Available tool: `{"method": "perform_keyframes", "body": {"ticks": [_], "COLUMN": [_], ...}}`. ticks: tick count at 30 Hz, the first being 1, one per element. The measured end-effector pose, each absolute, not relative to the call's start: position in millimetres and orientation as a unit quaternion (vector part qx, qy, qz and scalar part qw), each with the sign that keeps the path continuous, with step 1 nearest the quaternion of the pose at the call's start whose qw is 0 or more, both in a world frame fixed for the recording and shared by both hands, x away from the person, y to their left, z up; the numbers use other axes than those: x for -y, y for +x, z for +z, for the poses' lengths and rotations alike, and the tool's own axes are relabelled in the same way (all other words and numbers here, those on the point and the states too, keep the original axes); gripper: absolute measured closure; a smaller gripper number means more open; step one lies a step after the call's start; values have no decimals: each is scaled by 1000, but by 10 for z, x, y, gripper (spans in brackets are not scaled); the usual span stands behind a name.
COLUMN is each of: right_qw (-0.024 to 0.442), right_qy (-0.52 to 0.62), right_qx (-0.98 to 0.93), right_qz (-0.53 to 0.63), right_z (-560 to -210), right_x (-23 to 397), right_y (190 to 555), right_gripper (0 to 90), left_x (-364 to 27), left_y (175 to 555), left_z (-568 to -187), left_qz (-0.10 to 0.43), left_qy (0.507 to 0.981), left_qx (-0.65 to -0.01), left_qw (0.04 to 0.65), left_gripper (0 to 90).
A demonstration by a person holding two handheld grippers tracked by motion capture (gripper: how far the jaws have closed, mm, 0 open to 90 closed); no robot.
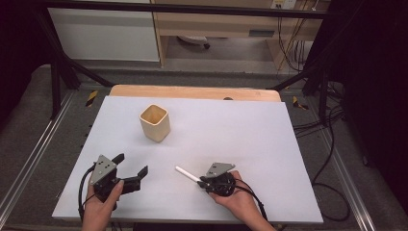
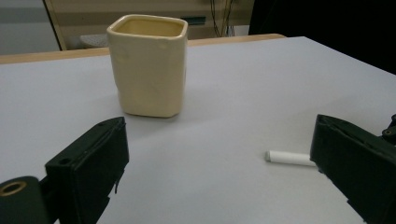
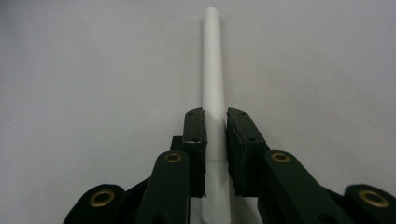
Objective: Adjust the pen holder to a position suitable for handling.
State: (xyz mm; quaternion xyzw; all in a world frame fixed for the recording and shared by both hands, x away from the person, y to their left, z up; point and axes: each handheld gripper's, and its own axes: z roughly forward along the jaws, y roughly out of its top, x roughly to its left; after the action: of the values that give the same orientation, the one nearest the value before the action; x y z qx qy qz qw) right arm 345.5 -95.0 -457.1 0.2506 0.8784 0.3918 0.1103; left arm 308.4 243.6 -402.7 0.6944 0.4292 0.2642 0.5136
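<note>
My right gripper [image 1: 201, 181] has its jaws clamped on the near end of the white stick [image 3: 213, 70], which lies along the bench [image 1: 250, 139] and points away toward the cream cup [image 1: 155, 122]. My left gripper [image 1: 131, 168] rests near the bench's front edge, jaws wide apart with nothing between them, well apart from the cup.

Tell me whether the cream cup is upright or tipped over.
Upright. The cream cup stands on its base on the table, open mouth facing up; the left gripper view shows its walls vertical.
</note>
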Motion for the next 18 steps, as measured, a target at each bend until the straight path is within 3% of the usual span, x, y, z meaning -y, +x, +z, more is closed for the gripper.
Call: {"method": "perform_keyframes", "body": {"ticks": [18], "right_qw": [102], "right_qy": [258], "right_qx": [-850], "right_qz": [448], "right_z": [-4524], "right_x": [1119], "right_y": [3563], "right_gripper": [790], "left_x": [-1987], "left_y": [3352], "left_z": [-3740], "left_qz": [249], "left_qy": [694], "left_qx": [-417], "left_qw": [532], "left_gripper": [47]}}
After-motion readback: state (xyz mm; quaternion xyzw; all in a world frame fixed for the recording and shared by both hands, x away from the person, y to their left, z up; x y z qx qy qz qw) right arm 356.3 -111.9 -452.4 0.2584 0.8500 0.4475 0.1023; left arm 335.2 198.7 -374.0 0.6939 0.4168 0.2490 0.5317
